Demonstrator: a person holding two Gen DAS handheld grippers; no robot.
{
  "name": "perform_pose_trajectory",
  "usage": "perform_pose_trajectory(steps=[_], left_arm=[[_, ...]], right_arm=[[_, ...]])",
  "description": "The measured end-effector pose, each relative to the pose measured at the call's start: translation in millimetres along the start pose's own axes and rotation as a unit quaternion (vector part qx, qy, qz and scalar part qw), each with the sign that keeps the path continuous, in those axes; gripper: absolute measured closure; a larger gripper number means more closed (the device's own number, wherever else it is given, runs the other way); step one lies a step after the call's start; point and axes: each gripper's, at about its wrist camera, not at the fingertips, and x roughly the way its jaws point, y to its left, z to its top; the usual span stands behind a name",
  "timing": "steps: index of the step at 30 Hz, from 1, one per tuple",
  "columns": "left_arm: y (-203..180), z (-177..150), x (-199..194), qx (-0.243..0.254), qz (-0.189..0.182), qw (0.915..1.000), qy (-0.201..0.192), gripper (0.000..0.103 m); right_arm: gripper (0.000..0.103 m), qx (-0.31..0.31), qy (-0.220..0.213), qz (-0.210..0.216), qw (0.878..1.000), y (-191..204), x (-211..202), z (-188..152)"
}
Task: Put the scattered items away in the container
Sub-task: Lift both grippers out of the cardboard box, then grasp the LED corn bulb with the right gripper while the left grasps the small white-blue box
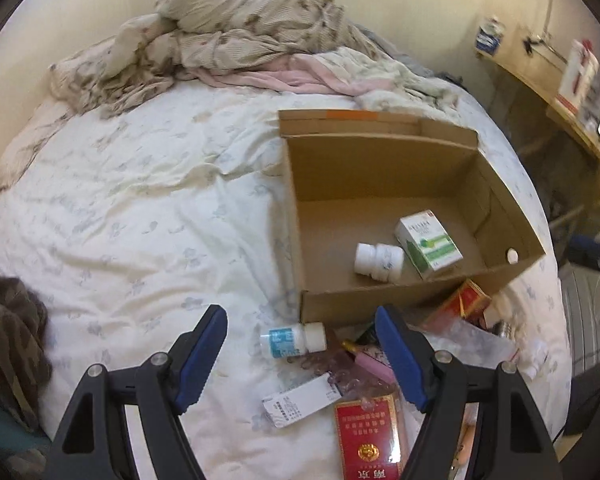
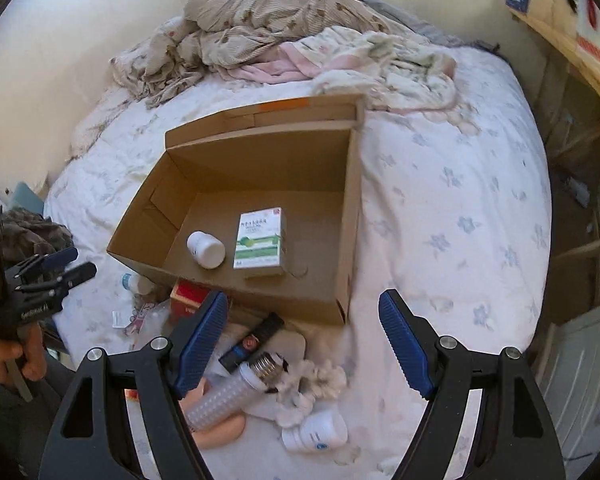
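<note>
Container: open cardboard box (image 2: 260,184) on the bed (image 2: 440,208), holding a white pill bottle (image 2: 206,249) on its side and a green-and-white medicine carton (image 2: 260,238).

Still loose on the bed, along the box's near wall: blue-labelled white bottle (image 1: 292,340), red cigarette pack (image 1: 368,440), white paper carton (image 1: 300,400), small red box (image 1: 470,300), LED bulb (image 2: 236,392), black tube (image 2: 252,344), second white bottle (image 2: 316,434), white scrunchie (image 2: 320,380).

Left tool (image 1: 300,356): released, jaws wide, empty. The blue-labelled bottle lies just ahead between its fingers, long axis left to right, cap to the right. This tool looks nearer to it; a straddling close across the body seems apt.

Right tool (image 2: 304,344): released, empty, above the bulb and scrunchie.
</note>
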Motion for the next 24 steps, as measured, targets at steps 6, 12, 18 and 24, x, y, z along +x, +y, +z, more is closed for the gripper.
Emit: perform_pose_trajectory(steps=[6,12,18,24], left_arm=[[11.7,0.7,-2.0,-0.027,0.002,0.9996,0.0,0.026],[27.6,-0.1,3.9,-0.067,0.001,0.9976,0.017,0.026],[37.2,-2.4,10.7,-0.082,0.008,0.9961,0.031,0.026],[43.1,-4.6,14.2,-0.083,0.015,0.9957,0.038,0.026]], right_arm=[[0.04,0.044,0.057,0.023,0.997,-29.0,14.2,-13.8],[0.041,0.062,0.131,0.14,0.979,-15.2,40.9,-28.2],[0.054,0.093,0.231,0.179,0.952,10.0,84.7,-58.5],[0.054,0.086,0.248,0.139,0.955,23.0,105.2,-67.0]])
